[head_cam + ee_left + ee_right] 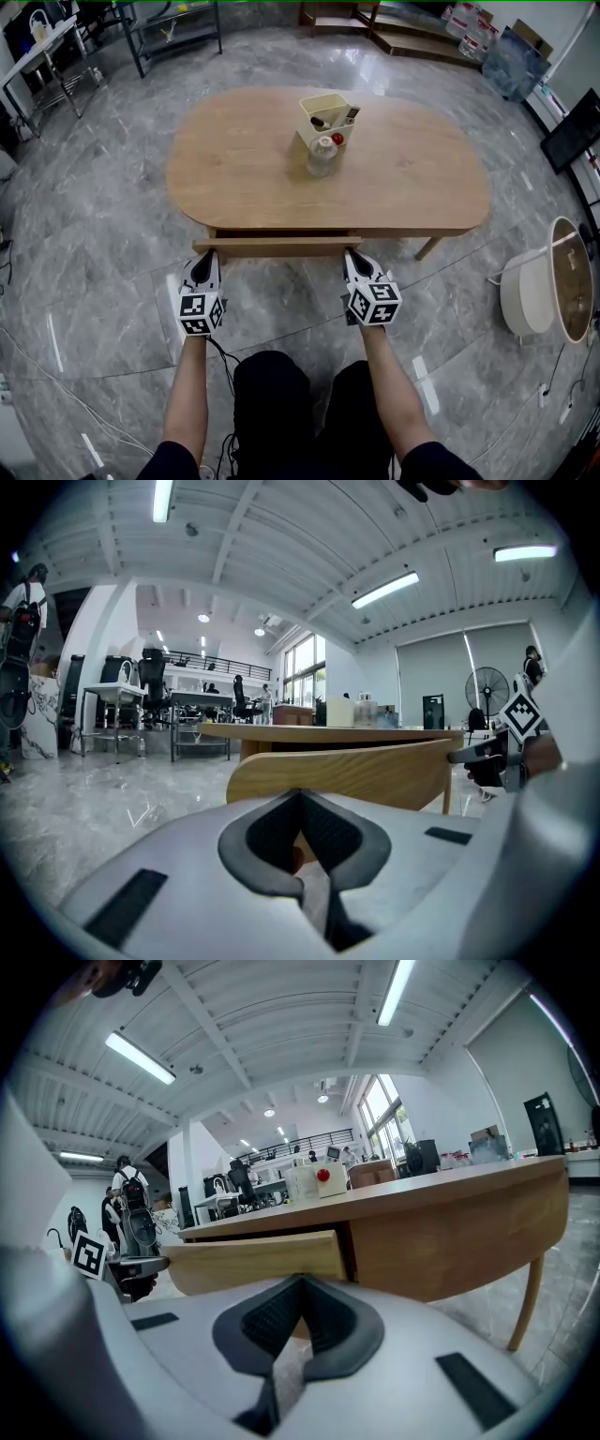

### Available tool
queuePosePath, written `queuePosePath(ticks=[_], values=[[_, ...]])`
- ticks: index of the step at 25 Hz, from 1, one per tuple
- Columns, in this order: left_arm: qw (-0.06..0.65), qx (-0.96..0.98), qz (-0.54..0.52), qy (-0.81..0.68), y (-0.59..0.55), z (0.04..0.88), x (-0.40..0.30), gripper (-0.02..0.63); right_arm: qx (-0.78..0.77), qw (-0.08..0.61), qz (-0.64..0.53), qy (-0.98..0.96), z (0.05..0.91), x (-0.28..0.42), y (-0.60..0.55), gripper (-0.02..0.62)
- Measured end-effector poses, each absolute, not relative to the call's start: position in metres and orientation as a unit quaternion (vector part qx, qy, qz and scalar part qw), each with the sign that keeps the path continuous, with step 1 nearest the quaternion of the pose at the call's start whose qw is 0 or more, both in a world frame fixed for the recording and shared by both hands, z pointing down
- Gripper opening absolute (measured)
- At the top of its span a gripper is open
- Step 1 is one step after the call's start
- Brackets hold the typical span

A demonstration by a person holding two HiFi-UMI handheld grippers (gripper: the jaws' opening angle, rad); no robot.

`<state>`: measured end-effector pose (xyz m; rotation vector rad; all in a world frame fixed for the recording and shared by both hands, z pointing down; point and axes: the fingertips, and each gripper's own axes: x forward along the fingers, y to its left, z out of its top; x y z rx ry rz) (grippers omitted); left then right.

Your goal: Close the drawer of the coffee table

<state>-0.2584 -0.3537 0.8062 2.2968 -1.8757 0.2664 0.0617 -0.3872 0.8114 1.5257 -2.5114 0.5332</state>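
The drawer (pixel 277 247) runs left to right, open toward me. My left gripper (pixel 207 258) and right gripper (pixel 353 257) are clenched, at its front.

Both arms reach forward, left gripper (pixel 207 257) and right gripper (pixel 352 255) level, jaws together.

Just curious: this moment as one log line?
drawer: partly open | left tongs: shut, at front | right tongs: shut, at front

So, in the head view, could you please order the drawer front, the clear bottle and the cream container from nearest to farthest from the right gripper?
1. Drawer front, directly ahead of the right gripper.
2. Clear bottle, mid-tabletop, beyond the drawer.
3. Cream container, just behind the bottle.
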Motion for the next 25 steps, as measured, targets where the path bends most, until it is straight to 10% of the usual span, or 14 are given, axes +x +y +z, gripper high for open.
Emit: queuePosePath(ticks=[25], values=[[0.077,0.776,0.089,-0.62,-0.398,0.806,-0.263,0.025,0.511,0.058,0.178,-0.839,0.812,0.053,-0.431,0.026]])
